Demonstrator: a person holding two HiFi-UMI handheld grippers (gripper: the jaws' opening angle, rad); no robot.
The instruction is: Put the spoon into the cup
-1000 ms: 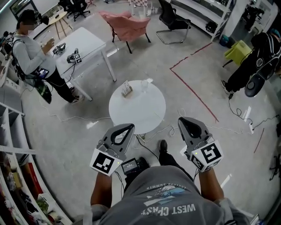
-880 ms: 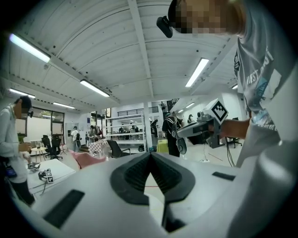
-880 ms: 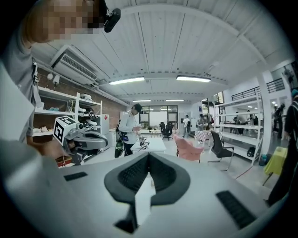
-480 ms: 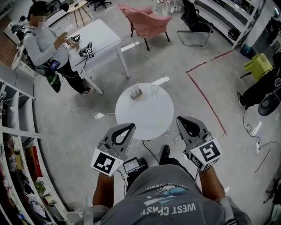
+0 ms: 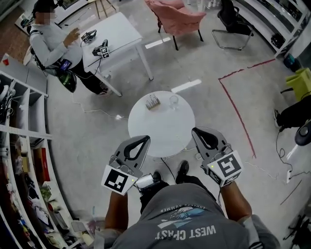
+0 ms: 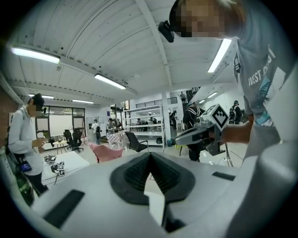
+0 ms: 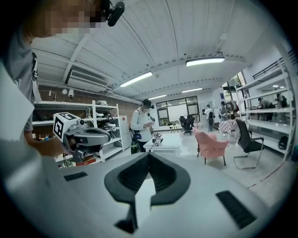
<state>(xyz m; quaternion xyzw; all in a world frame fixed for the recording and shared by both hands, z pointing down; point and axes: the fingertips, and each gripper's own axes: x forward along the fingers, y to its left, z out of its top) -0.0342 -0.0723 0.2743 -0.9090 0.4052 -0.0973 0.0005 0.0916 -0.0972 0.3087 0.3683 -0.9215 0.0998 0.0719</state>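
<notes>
A round white table stands on the floor ahead of me. A clear glass cup is on its far side. Beside the cup is a small holder with upright pieces, and I cannot make out a spoon at this size. My left gripper is held at the table's near left edge, jaws closed together and empty. My right gripper is at the near right edge, also shut with nothing in it. Each gripper view shows its own closed tips and the other gripper beside it.
At the back left, a person sits at a white rectangular table. A pink chair and a black chair stand at the back. Shelves line the left side. A red tape line and cables cross the floor.
The round table has drawn nearer and now lies centred between the two grippers. The seated person has slid toward the upper left. Both grippers stay shut.
</notes>
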